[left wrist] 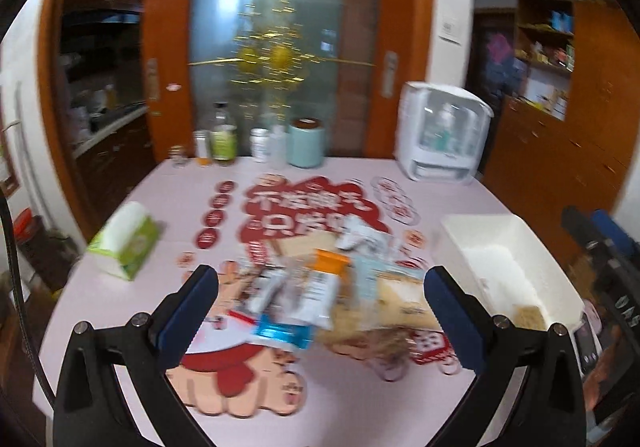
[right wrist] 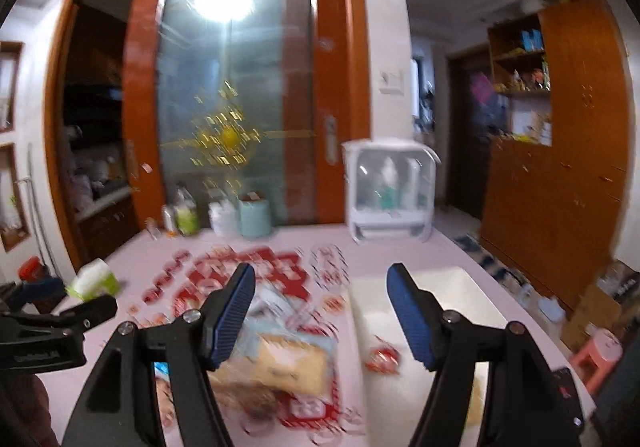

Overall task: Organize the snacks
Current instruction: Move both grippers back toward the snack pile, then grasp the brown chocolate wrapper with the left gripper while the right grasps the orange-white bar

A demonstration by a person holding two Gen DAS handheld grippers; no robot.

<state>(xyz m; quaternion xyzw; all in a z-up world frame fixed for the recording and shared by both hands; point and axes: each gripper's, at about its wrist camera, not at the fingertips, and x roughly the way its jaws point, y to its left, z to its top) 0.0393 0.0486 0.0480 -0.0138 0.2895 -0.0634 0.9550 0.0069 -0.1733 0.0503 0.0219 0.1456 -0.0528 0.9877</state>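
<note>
A heap of snack packets point(left wrist: 320, 287) lies mid-table on the pink printed cloth; a tan packet point(right wrist: 290, 365) shows in the right wrist view. A white bin point(left wrist: 508, 267) stands to the heap's right, with one tan snack point(left wrist: 528, 317) at its near end. In the right wrist view the bin point(right wrist: 452, 311) holds a small red packet point(right wrist: 382, 359). My left gripper point(left wrist: 320, 311) is open and empty above the heap. My right gripper point(right wrist: 320, 311) is open and empty, over the bin's left wall. Both views are blurred.
A green and white tissue pack point(left wrist: 124, 243) lies at the left. Bottles, jars and a pale green canister point(left wrist: 306, 143) stand along the far edge. A white appliance point(left wrist: 444, 131) stands far right. The left gripper's body point(right wrist: 48, 331) shows at left.
</note>
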